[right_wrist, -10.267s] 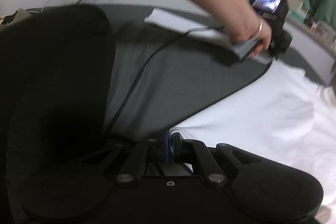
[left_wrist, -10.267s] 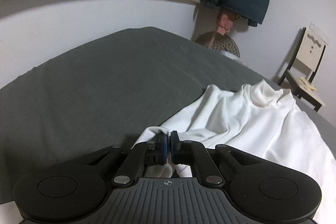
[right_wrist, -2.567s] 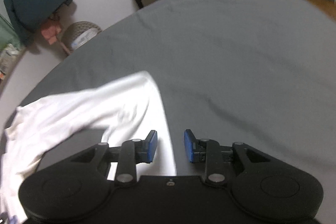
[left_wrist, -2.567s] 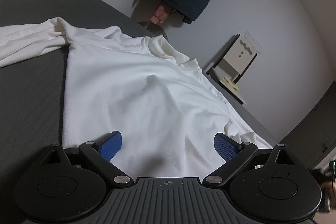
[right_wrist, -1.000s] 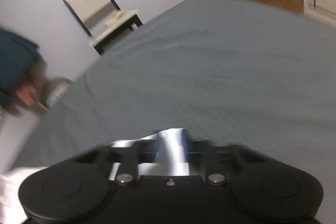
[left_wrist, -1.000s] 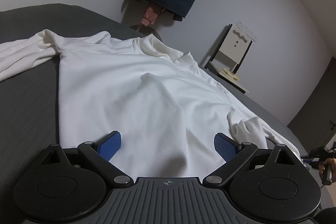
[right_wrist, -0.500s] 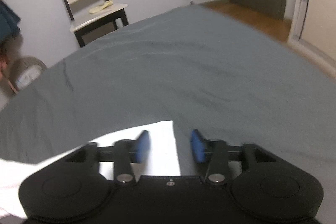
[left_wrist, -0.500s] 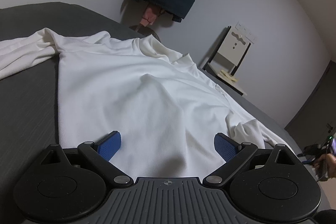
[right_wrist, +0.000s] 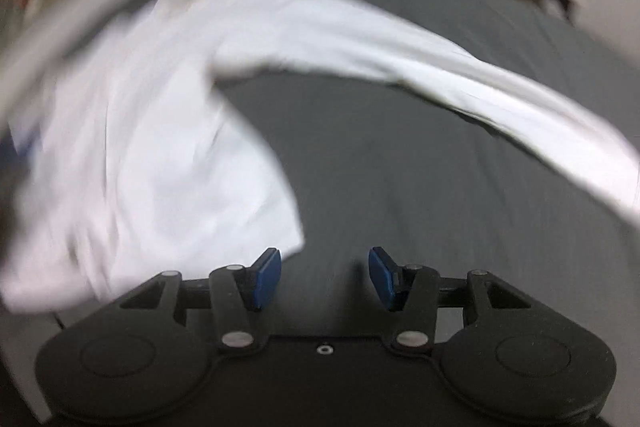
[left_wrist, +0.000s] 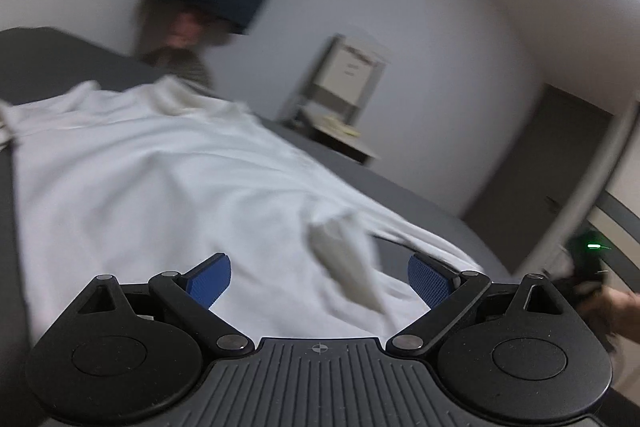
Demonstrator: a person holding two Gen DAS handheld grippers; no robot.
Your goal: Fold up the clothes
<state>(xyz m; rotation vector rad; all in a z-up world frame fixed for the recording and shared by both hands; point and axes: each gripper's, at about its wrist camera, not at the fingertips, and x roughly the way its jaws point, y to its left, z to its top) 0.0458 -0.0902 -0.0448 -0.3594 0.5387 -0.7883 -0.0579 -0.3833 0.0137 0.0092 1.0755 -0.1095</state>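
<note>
We hold the right gripper (right_wrist: 325, 277) angled down over the grey bed (right_wrist: 400, 187). Its jaws have just been opening and now stand about half apart with nothing between them; only bare sheet shows in the gap. Just beyond and to the left of the left jaw lies the hem corner (right_wrist: 290, 239) of the white long-sleeved shirt (right_wrist: 140, 147). Farther out, the shirt's right sleeve (right_wrist: 440, 75) lies stretched across the bed, its long axis running from upper left ahead of the jaws to the far right edge of the view.

We hold the left gripper (left_wrist: 319, 281) low over the shirt body (left_wrist: 140, 187). Its jaws stand wide apart and grip nothing; white cloth fills the space ahead of them. A raised fold (left_wrist: 344, 259) sits just ahead, nearer the right jaw. The collar end lies farthest away, so the body's long axis runs straight out from these jaws.

We judge the right gripper nearer to the hem corner and the sleeve.
</note>
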